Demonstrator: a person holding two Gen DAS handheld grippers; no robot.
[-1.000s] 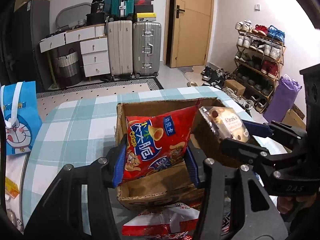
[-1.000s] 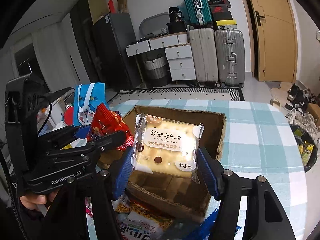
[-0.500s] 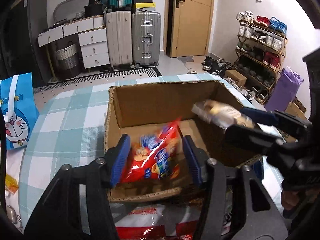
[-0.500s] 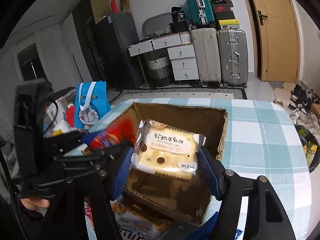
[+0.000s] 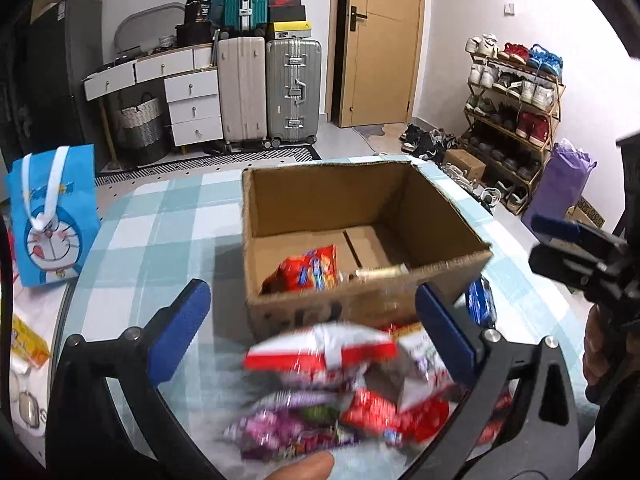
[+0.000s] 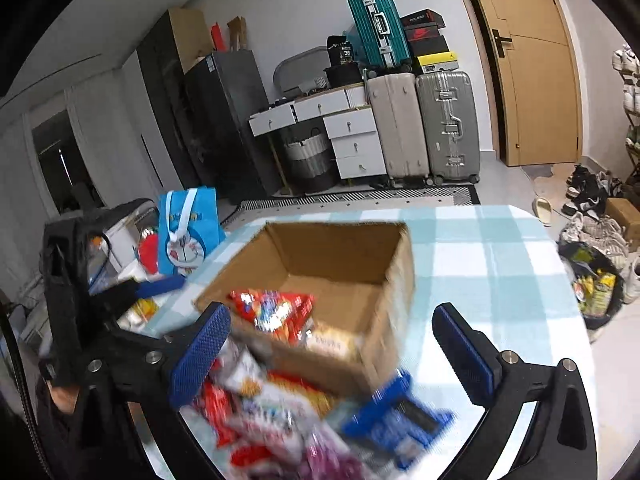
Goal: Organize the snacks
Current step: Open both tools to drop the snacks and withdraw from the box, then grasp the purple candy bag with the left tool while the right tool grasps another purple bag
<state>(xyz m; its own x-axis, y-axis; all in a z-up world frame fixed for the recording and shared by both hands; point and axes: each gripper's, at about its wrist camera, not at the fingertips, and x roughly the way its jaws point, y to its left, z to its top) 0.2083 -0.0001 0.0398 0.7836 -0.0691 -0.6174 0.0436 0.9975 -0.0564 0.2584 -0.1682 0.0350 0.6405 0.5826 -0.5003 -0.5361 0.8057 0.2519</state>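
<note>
Box [image 5: 360, 216] on table [image 5: 160, 216]: red bag [image 5: 306, 268] and biscuit pack [image 6: 332, 342] inside. Snack pile [image 5: 340, 392] just before it. My left gripper [image 5: 308, 320] and right gripper [image 6: 332, 344]: jaws just opened, wide, empty. Next: pick one packet, grip its middle squarely.

Your right gripper [image 6: 330, 344] has just been opening and its jaws stand wide with nothing between them. Ahead, the cardboard box [image 6: 394, 280] sits on the checked table [image 6: 500, 264] — inside it lie a red snack bag [image 6: 272, 312] and a biscuit pack [image 6: 332, 342]. Blurred snack packets [image 6: 280, 412] crowd the table's near edge, a blue packet [image 6: 396, 416] among them.
</note>
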